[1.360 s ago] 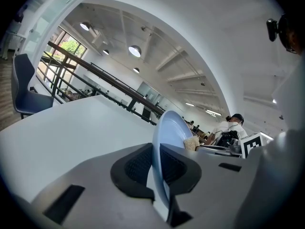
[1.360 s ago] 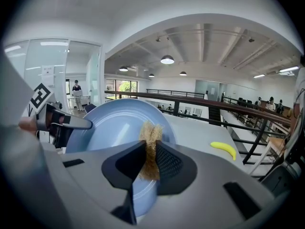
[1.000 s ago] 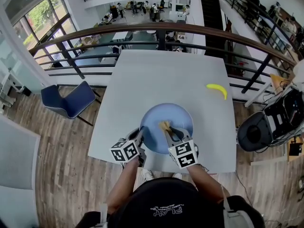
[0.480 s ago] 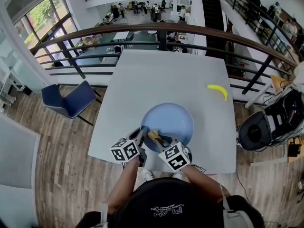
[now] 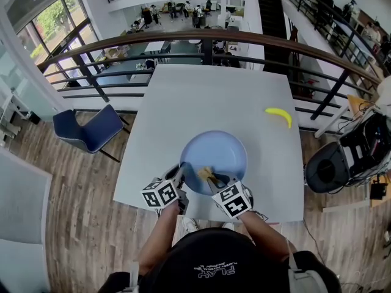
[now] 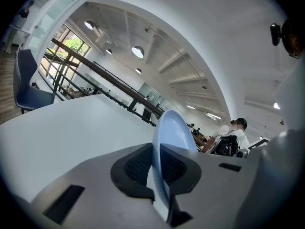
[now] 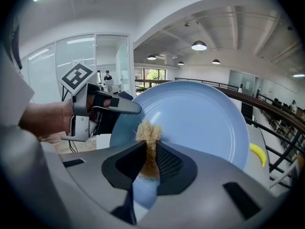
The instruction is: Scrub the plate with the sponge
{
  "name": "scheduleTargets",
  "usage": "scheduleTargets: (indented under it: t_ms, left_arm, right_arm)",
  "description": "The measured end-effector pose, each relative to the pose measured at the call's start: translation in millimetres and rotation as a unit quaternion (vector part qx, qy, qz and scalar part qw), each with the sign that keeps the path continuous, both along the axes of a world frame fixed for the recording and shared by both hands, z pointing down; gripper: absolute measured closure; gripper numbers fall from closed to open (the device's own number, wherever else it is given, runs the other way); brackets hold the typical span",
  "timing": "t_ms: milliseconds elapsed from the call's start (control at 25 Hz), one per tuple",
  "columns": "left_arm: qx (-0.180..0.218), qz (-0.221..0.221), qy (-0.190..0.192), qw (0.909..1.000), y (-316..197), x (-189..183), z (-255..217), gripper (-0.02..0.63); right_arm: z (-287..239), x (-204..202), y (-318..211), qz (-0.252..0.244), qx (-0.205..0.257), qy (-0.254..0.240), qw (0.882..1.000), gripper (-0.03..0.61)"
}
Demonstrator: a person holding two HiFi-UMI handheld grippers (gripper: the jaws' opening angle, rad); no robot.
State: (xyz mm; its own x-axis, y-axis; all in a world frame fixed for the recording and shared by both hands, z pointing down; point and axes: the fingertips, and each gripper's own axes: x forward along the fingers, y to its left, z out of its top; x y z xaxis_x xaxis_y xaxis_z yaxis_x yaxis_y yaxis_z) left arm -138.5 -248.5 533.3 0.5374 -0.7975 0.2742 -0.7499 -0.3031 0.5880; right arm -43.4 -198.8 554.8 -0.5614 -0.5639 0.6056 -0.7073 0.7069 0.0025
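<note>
Two possible failure modes from here: excess sponge pressure levering plate out of left gripper, clamped on near-left rim only; sideways drag pulling sponge from right gripper, shut tight on it over plate's near part. Plate at table's near edge, empty apart from sponge; keep strokes light.

Black garment, white print — left gripper and right gripper grey, black-padded, with black-and-white marker cubes.
</note>
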Motion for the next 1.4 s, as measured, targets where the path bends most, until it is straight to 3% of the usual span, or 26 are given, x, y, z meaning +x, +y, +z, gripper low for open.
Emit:
scheduleTargets:
  t_ms: [560,1120,1400]
  left_arm:
    - [0.001,-0.002,-0.005,1.0000,14,-5,5,0.577]
    - [-0.004,0.001,-0.004,1.0000,5,0,6,0.577]
    - [-0.011,0.004,0.005,0.9999,4,-1,12,0.575]
  right_arm:
    - [18,48,3,0.063,-0.002,0.013,0.998,0.509]
    - [7,99,-43,0.155,0.042,0.002,0.987,0.509]
    - [5,103,-49,0.169,0.054,-0.001,0.984,0.509]
